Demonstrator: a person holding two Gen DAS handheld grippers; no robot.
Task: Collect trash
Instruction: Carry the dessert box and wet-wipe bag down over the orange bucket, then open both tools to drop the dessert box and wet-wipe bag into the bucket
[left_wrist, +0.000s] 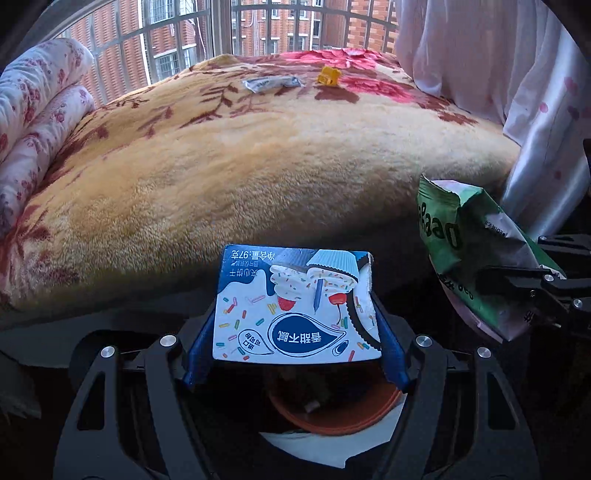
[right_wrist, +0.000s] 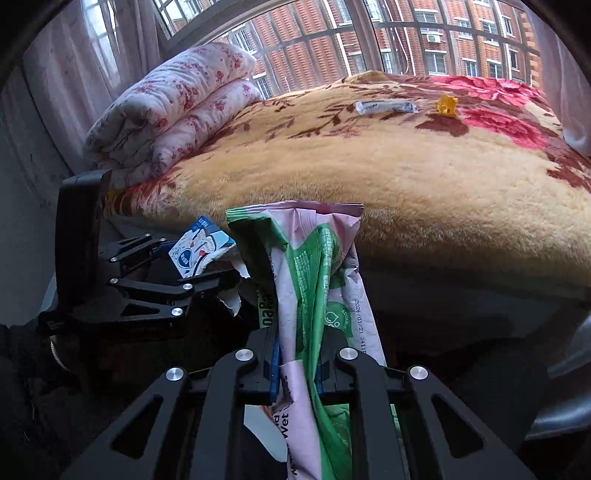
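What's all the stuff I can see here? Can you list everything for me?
Biscuit box: one, blue and white, clamped in the left gripper, above the bin.
Wet-wipe packet: one, green and pale pink, crumpled, pinched in the right gripper.
Bin: one, orange rim, below the box, partly hidden.
Wrapper: one, silvery white, far end of the bed.
Small yellow item: one, beside that wrapper; too small to identify.
Blanket: one, tan with red flowers, covering the bed.
Folded quilt: one, white with pink flowers, at the blanket's left.
Curtain: white, right.
Window: barred, brick buildings outside.
Left gripper: black, blue pads.
Right gripper: black, blue pads.
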